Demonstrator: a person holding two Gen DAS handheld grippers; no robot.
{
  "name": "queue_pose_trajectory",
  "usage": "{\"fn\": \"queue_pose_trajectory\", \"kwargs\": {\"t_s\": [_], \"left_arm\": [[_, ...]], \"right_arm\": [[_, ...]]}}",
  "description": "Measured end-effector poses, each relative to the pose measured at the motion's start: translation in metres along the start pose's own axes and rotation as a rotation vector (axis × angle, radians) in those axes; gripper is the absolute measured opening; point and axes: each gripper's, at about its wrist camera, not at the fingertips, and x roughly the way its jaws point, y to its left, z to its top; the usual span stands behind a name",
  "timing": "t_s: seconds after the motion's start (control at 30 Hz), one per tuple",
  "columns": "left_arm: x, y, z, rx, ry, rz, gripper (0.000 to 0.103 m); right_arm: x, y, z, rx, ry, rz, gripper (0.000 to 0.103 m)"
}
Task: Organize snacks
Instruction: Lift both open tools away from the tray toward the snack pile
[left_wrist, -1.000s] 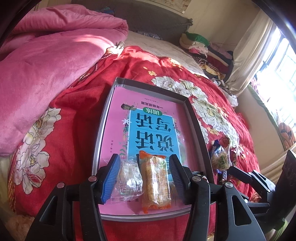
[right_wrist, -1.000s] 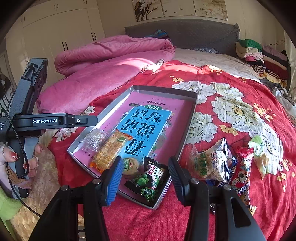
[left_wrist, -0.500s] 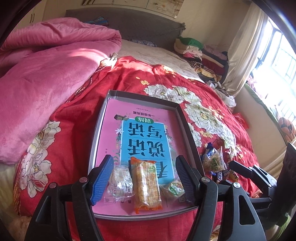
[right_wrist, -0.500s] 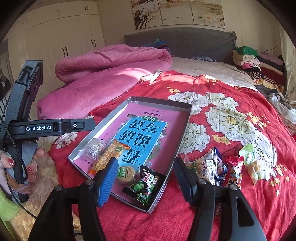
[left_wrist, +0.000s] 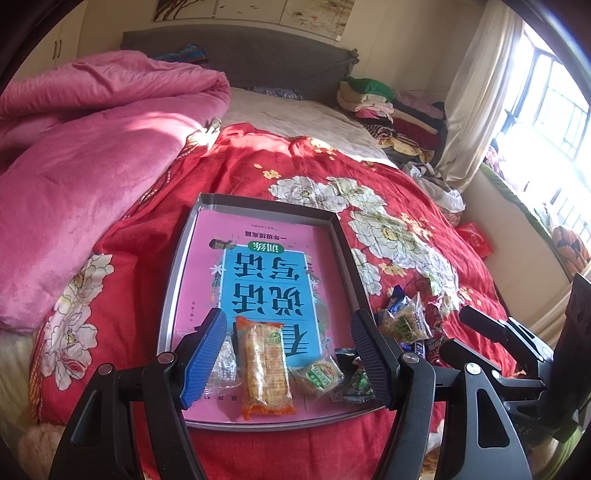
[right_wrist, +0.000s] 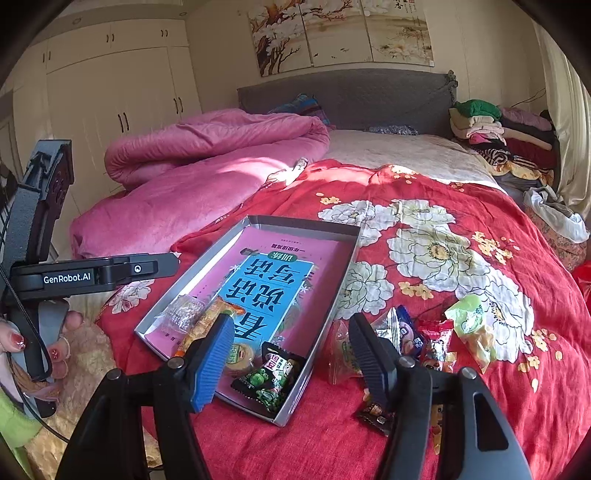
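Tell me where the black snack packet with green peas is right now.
In the right wrist view, the black pea packet lies in the tray's near right corner, beside the round green-labelled snack.

The left gripper's blue finger (left_wrist: 205, 360) covers part of the clear wrapped snack (left_wrist: 225, 367) in the tray (left_wrist: 173, 280). The right gripper's dark finger (right_wrist: 371, 360) hides part of the loose snack pile (right_wrist: 424, 343) on the bed. The small print on the black packet (right_wrist: 271, 376) is too small to read. The hand (right_wrist: 44, 343) is cut off by the left edge of the right wrist view.
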Motion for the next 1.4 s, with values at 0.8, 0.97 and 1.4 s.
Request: {"fn": "queue_pose_trajectory", "kwargs": {"t_s": [0.8,0.97,1.4], "left_arm": [[-0.007,-0.080,-0.007,0.130,0.009,-0.043,0.074],[-0.007,-0.089,-0.007,0.140,0.011,-0.039,0.076],[-0.002,-0.104,-0.011,0.163,0.035,-0.037,0.077]], "right_arm": [[-0.054,-0.039,0.005,0.031,-0.107,-0.058,0.070],[-0.060,-0.045,0.005,0.035,-0.123,-0.067,0.074],[-0.073,-0.059,0.006,0.055,-0.154,-0.091,0.075]]}}
